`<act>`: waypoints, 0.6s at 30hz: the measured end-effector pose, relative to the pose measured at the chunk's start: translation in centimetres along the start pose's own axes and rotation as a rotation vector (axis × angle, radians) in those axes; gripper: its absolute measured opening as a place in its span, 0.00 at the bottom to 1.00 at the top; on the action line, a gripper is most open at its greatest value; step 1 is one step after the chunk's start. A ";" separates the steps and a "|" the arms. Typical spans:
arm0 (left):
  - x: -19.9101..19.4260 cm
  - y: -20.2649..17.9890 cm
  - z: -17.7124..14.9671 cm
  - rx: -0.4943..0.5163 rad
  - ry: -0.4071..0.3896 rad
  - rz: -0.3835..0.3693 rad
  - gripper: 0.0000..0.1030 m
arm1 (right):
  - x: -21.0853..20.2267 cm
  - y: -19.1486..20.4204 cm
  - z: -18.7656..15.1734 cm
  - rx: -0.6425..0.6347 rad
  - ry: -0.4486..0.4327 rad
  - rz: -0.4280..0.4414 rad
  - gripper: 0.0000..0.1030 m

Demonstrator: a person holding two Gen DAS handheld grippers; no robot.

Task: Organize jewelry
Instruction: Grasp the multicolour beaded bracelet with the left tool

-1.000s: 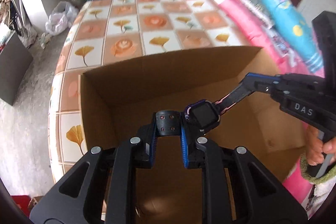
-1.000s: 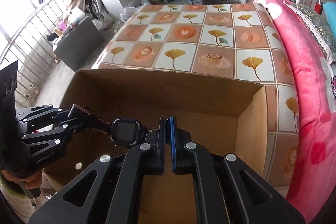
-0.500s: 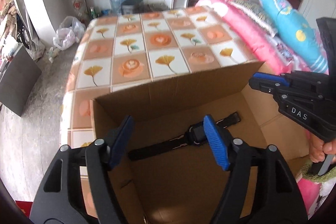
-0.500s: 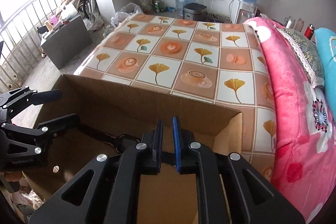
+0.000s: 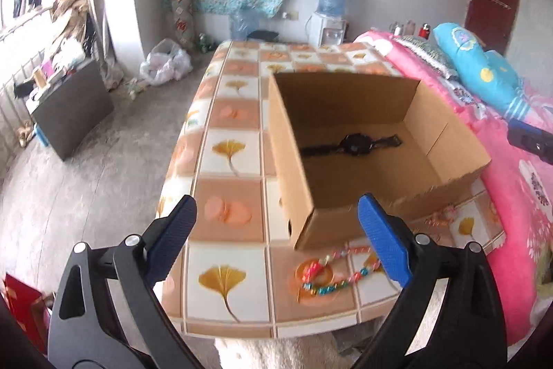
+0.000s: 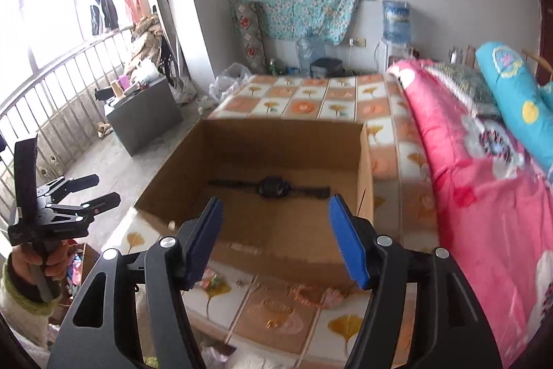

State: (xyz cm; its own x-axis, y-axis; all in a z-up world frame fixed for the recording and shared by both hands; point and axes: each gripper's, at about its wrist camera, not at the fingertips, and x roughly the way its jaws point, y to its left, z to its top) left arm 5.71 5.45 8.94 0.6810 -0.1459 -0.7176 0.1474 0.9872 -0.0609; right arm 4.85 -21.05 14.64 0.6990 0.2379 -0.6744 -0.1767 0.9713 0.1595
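Note:
A black watch [image 5: 352, 144] lies flat on the floor of the open cardboard box [image 5: 287, 144], strap stretched out; the right wrist view shows the same watch [image 6: 273, 187] in the box [image 6: 276, 140]. My left gripper [image 5: 276, 213] hangs well back from the box's near corner, jaws opening wide with nothing between them. My right gripper [image 6: 276, 208] is also back from the box, its jaws opening and empty. A colourful bead string [image 5: 331, 272] lies on the cloth in front of the box. The left gripper [image 6: 103, 191] shows at the left, held by a hand [image 6: 45, 261].
The box stands on a bed cover [image 5: 224, 210] printed with ginkgo-leaf tiles. A pink blanket [image 6: 484, 213] and a blue pillow [image 6: 511, 92] lie along the right. More small jewelry [image 6: 304, 296] lies near the box front. A grey cabinet [image 5: 72, 113] stands on the floor at the left.
Both grippers let go of the watch, which now rests on the box floor. Both have opened and pulled back out of the box toward the near edge of the bed.

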 end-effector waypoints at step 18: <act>8.4 -1.0 -7.8 0.032 0.147 0.142 0.92 | 13.2 5.1 -10.5 0.259 0.330 0.159 0.26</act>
State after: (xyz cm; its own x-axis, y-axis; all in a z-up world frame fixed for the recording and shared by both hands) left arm 5.68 3.74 -2.48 0.5850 0.0083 -0.8110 0.0818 0.9943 0.0691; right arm 5.92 -13.02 -1.02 0.4109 0.4097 -0.8144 -0.0553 0.9029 0.4263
